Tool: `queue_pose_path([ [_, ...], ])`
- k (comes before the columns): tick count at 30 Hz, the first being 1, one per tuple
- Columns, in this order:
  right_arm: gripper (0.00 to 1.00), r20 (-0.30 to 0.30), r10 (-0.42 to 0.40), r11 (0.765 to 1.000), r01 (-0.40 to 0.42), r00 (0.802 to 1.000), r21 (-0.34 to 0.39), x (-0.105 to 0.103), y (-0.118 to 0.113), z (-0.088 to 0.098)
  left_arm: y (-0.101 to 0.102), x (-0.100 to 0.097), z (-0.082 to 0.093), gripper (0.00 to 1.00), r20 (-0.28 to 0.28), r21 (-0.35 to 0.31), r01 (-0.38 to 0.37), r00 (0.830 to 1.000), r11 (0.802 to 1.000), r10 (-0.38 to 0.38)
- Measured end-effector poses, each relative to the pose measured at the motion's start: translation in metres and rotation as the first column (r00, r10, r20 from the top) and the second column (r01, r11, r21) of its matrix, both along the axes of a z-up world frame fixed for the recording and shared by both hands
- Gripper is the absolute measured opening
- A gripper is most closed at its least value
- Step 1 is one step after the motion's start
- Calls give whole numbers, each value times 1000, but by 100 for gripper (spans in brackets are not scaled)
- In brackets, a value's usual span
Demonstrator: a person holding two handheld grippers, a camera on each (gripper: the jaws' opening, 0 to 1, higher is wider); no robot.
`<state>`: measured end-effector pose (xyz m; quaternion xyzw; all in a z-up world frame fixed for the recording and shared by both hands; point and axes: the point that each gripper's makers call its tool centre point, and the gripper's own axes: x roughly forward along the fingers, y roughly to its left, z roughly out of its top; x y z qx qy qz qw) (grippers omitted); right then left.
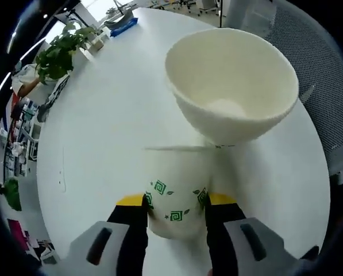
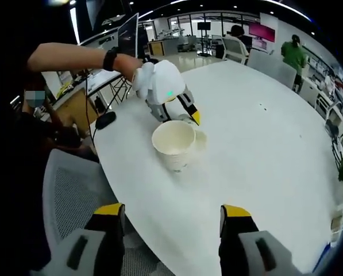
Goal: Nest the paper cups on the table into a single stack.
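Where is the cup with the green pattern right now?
In the left gripper view, the patterned cup sits between the jaws of the left gripper, on the white table, just behind the plain cup.

Round white table: wide bare surface right of and beyond the cup stack; open approach there. Near side of stack also free up to table edge. Far-left side blocked: left gripper clamped on lower cup, person's forearm above it. Mesh chair crowds near-left edge. Potted plant at the rim, well apart.
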<state>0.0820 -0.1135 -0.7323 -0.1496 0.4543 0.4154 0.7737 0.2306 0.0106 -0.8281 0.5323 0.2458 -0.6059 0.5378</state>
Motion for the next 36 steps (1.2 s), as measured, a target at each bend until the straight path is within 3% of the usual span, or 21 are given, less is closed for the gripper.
queue_pose_path([
  [2,67,-2,4,1000,-4,1000,1,-2,2,-1,-1,-3,7,37,-1,-10,-14,1000,1000,14],
  [10,67,-2,16,1000,-16,1000,5,-1,7,-1,10,10,-3,37,-14,-31,-61,998,998,61],
  [14,67,-2,20,1000,-20,1000,1,1,6,-3,10,2,7,37,-16,-33,-76,997,997,75],
  [18,66,-3,20,1000,-20,1000,3,1,6,-3,15,9,-1,37,-20,-42,-94,995,995,93],
  [21,66,-1,25,1000,-25,1000,1,-1,7,-2,16,2,9,36,-23,-51,-111,994,993,110],
  [27,66,5,35,999,-35,999,2,-3,12,3,29,9,8,36,-26,-64,-152,988,986,150],
  [30,66,11,37,999,-38,999,10,7,13,0,34,7,17,36,-27,-79,-181,983,980,180],
  [36,65,20,35,999,-35,999,31,13,20,4,50,12,19,36,-30,-97,-230,973,968,228],
])
